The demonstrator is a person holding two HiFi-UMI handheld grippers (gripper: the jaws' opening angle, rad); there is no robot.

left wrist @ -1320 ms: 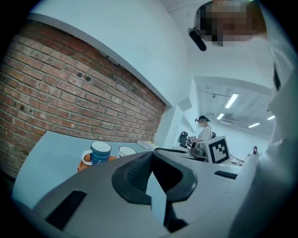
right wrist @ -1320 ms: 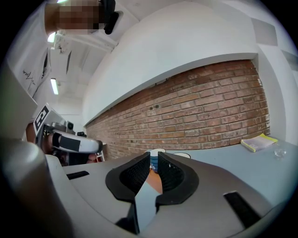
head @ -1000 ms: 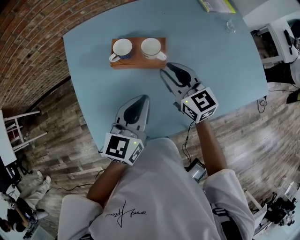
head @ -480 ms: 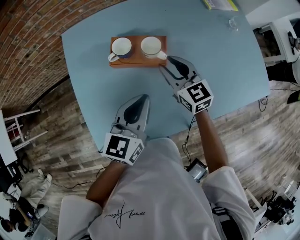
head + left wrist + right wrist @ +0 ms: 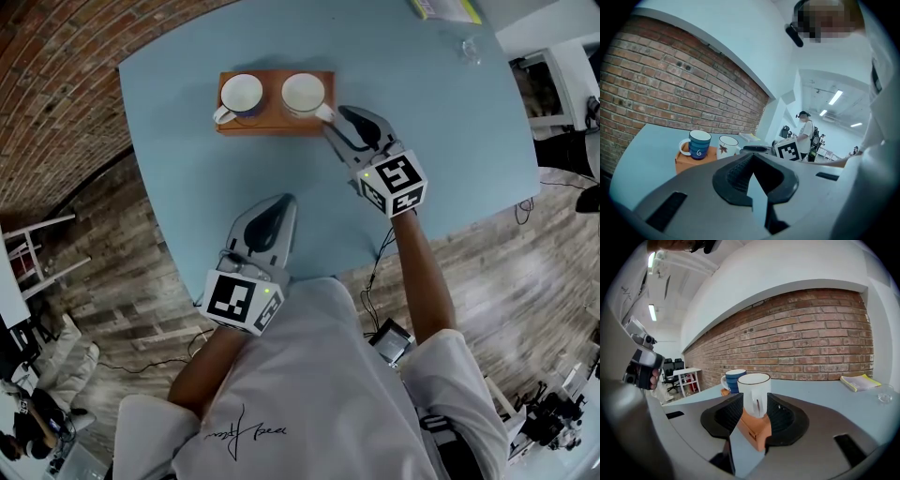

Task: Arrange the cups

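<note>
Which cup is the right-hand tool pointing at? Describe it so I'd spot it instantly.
On the pale blue table sits an orange block carrying two cups. Yours is the white cup on the right, marked with a leaf; the blue cup beside it has a swirl.

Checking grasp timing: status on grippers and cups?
Left gripper shut, empty, by table edge. Right gripper open, jaws just been opening, lined up on white cup handle, no grip. Blue cup beside it, both upright on orange block. Nothing in the way.
</note>
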